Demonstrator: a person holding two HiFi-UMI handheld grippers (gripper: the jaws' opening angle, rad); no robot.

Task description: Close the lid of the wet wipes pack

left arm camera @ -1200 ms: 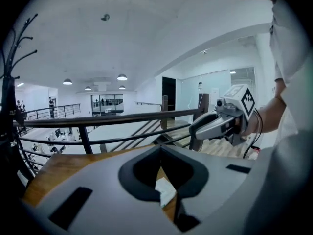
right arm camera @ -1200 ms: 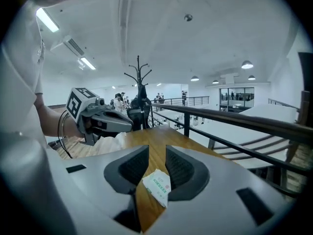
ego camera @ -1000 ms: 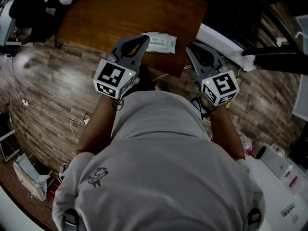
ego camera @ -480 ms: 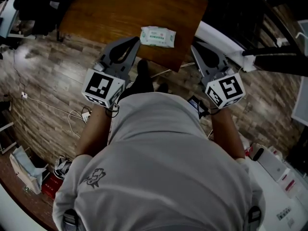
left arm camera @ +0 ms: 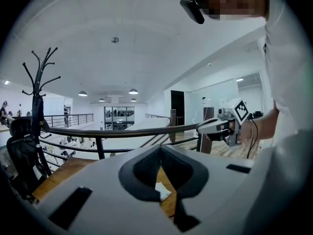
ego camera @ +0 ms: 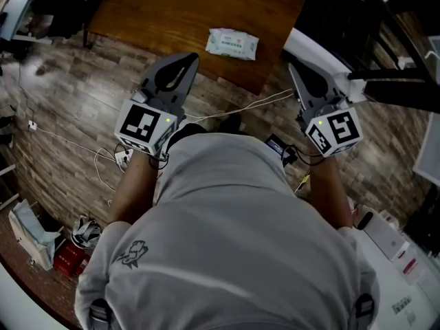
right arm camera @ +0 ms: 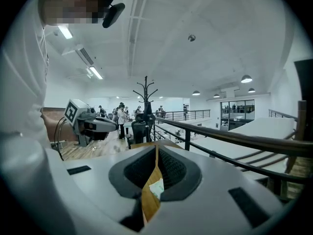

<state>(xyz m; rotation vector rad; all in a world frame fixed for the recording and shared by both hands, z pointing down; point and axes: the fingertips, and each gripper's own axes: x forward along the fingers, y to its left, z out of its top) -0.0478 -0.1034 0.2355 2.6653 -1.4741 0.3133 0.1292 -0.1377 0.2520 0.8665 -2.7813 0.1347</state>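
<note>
Both grippers are held out in front, one in each hand. The left gripper (ego camera: 192, 58) has its jaws shut tip to tip, with nothing in them. The right gripper (ego camera: 293, 68) is pinched shut too, and it is empty. Each one has a smooth grey shell, dark bumpy pads and a cube with black and white squares.

The person's grey shirt (ego camera: 234, 225) hides much of the floor (ego camera: 69, 95), which is made of streaky planks. Thin white cables (ego camera: 247, 104) lie on it.

Further off is a brown wooden table (ego camera: 172, 12), cut off at the top. The wet wipes pack (ego camera: 233, 44) lies flat by the table's near edge, well apart from both grippers. It is a soft white and green packet. Its lid looks flat, maybe closed, but it is too small to be sure.
</note>
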